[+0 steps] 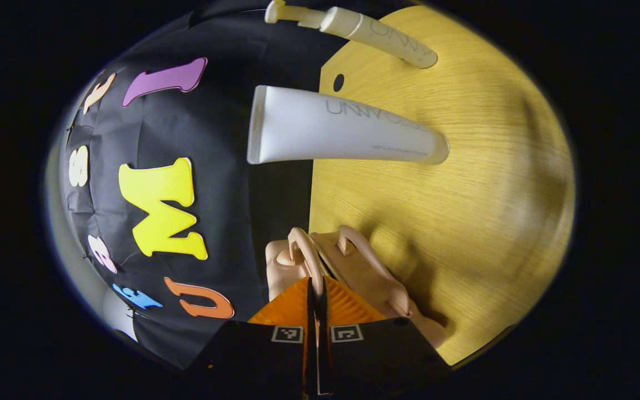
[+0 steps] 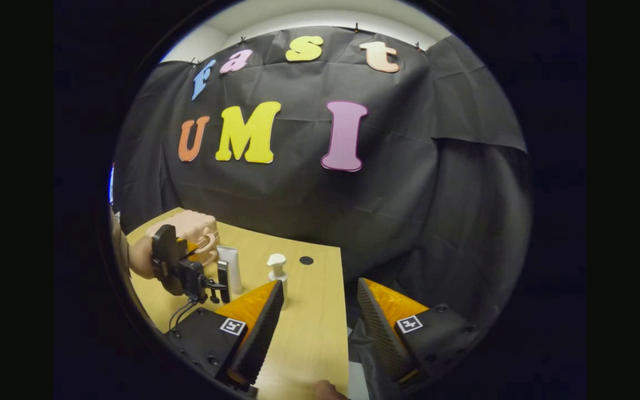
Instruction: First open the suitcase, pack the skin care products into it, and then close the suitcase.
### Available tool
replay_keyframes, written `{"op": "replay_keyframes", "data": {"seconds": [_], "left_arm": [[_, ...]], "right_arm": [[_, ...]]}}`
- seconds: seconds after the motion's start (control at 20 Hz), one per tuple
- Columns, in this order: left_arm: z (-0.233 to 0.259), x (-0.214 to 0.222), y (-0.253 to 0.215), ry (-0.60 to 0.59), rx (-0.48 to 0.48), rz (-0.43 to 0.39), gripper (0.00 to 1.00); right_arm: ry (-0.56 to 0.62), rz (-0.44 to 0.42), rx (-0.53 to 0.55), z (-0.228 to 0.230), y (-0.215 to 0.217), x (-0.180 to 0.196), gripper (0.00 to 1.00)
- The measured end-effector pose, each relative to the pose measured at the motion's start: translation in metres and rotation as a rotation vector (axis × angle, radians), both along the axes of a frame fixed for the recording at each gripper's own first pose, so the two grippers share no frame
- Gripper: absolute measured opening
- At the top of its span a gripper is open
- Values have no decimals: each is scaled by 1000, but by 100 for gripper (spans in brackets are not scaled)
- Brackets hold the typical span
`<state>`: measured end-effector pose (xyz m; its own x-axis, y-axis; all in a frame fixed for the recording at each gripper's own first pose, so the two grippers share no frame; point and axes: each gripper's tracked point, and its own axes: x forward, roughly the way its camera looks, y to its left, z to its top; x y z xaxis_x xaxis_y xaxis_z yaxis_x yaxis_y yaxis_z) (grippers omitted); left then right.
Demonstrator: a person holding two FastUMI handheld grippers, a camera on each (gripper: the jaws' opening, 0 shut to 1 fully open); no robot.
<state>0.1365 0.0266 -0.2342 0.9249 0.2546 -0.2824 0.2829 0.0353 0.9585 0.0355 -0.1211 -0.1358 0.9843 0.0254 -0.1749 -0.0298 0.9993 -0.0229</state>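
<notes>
While the left tool [image 1: 315, 297] pinches the smooth pink suitcase [image 1: 353, 266], the right tool [image 2: 320, 311] gapes.

— The tabletop [image 1: 464, 183]? Pale wood grain, matt, right half of the frame.
— And the white tube [image 1: 342, 130]? Smooth plastic, soft sheen. The suitcase [image 1: 364, 266], lower centre, looks matt peach plastic.

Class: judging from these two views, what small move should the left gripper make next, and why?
Probably lift to swing the lid open: the left gripper looks closed on the suitcase handle, while tube and pump bottle wait unpacked.
</notes>
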Motion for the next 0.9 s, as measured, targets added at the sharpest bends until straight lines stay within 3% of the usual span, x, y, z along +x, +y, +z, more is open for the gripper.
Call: {"op": "replay_keyframes", "data": {"seconds": [0.4, 0.65, 0.9], "left_arm": [[72, -7, 26, -58, -226, -17, 3], [133, -10, 70, -110, -469, -7, 3], [184, -3, 149, -120, -759, 6, 2]], "right_arm": [[-45, -110, 0, 36, 40, -8, 80], [-47, -170, -4, 56, 81, -13, 80], [-34, -190, -2, 72, 138, -11, 80]]}}
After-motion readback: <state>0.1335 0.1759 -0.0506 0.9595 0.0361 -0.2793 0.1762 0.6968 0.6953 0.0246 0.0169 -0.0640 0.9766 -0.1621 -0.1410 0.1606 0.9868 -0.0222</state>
